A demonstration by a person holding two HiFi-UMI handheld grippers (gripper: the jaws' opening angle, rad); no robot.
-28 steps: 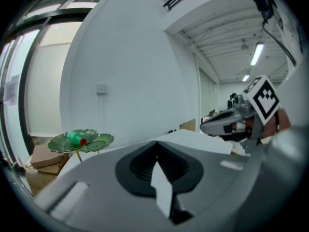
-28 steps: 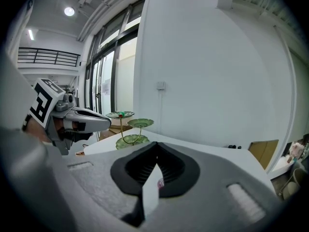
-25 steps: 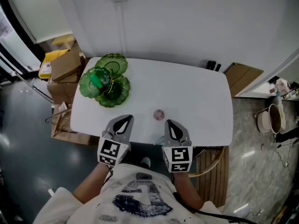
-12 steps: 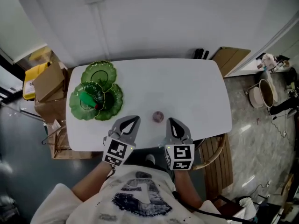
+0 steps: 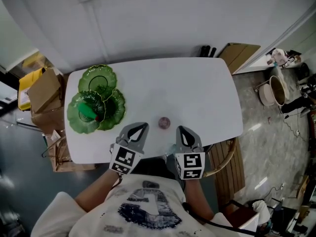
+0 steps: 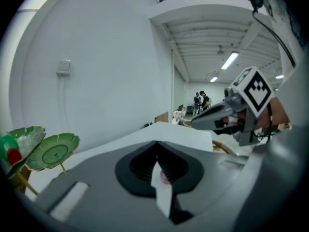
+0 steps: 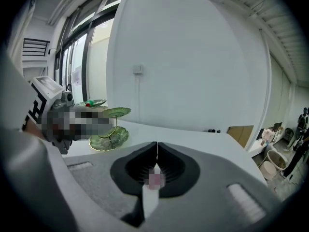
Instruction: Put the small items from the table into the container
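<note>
A white worktop (image 5: 197, 90) is lying below the person, seen from the head view. A small round pink item (image 5: 164, 123) is resting on it near the front edge, alone on bare surface. The left gripper (image 5: 139, 128) and the right gripper (image 5: 181, 129) are hovering side by side at that edge, pointing away from the person. The pink item is sitting between the two tips and slightly ahead of them, touching neither, a little nearer the right one. In the left gripper view its fingers (image 6: 137, 164) are pressing together with nothing held, and the pink item (image 6: 164, 178) is showing beyond them, low in their opening. In the right gripper view the fingers (image 7: 135, 168) are likewise meeting tip to tip, empty, with the pink item (image 7: 155, 179) showing just past them. A green tiered dish (image 5: 97, 79) is standing at the worktop's left end, well apart from the item, and a green and red object (image 5: 88, 109) is lying on one of its plates.
</note>
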